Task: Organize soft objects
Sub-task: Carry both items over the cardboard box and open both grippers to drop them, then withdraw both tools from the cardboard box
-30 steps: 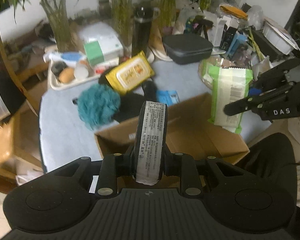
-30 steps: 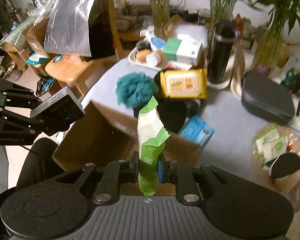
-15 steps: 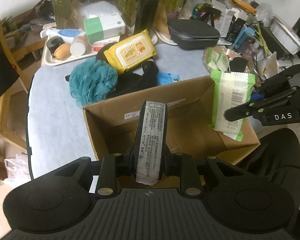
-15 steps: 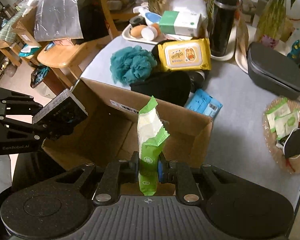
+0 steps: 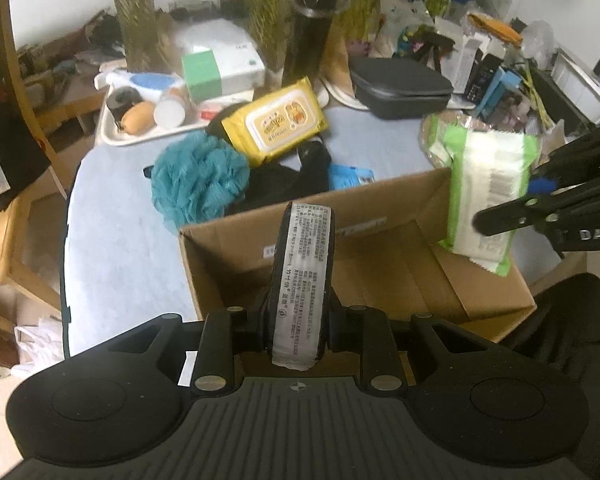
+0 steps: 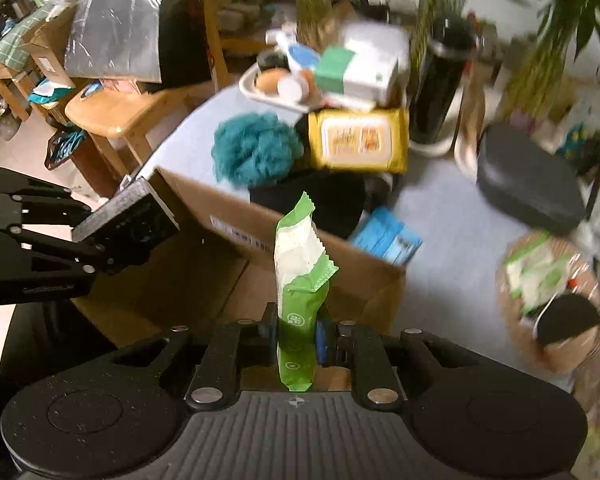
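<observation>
Cardboard box: open-topped, at the near edge of the pale blue desk, nothing visible inside it.
Left gripper: fingers clamped on a dark pack with a white printed label, held edge-up over the box.
Right gripper: fingers clamped on the lower end of a green and white pack, upright above the box's near side.
Behind the box: teal bath pouf, black cloth, blue packet.
Yellow wipes pack: lies tilted, partly on the black cloth.
Far side: black flask, grey case, white tray of small jars.
</observation>
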A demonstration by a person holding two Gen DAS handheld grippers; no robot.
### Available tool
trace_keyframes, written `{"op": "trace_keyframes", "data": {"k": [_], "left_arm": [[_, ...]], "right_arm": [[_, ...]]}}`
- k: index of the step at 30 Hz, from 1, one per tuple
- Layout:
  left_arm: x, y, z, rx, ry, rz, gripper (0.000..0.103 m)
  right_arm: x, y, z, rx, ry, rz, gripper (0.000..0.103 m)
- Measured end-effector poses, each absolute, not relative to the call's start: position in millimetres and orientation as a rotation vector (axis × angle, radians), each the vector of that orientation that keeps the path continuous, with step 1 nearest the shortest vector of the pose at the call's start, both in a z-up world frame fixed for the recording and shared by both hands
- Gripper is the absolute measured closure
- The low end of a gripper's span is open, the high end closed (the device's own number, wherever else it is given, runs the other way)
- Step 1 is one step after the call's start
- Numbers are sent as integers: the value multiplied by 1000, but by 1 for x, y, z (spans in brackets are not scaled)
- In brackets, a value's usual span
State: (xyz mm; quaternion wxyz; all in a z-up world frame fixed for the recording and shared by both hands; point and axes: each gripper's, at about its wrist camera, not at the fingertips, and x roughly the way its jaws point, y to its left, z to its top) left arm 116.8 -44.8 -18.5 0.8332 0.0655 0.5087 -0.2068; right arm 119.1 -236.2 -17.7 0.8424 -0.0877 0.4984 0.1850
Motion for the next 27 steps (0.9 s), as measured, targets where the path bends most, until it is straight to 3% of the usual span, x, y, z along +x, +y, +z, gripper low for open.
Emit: {"op": "trace_keyframes", "data": {"k": [9,11,12,13,15,16,27], "left_arm": [[129,-51,-36,120,1167,-398,77],[133,-51,-44,107,1196,-375,73],[133,-50,-46,99,1203,-363,62],[133,-48,-46,85,1202,-351,44],[127,-44,-43,68,1165,-346,24],[123,-44,-40,70,1138,-345,23],[96,-36,-13,159,988,-316,23]], "right_arm": [[140,-231,-54,-78,1286,423,83],[145,-233,-63,-34,1321,421,77],[145,-234,-64,-16,1318,426,64],[145,-234,-64,-15,1301,423,41],[138,-233,-56,-44,1238,414,14],[135,-233,-53,-60,1212,411,8],[116,-261,-43,-26,1078,327,0]]}}
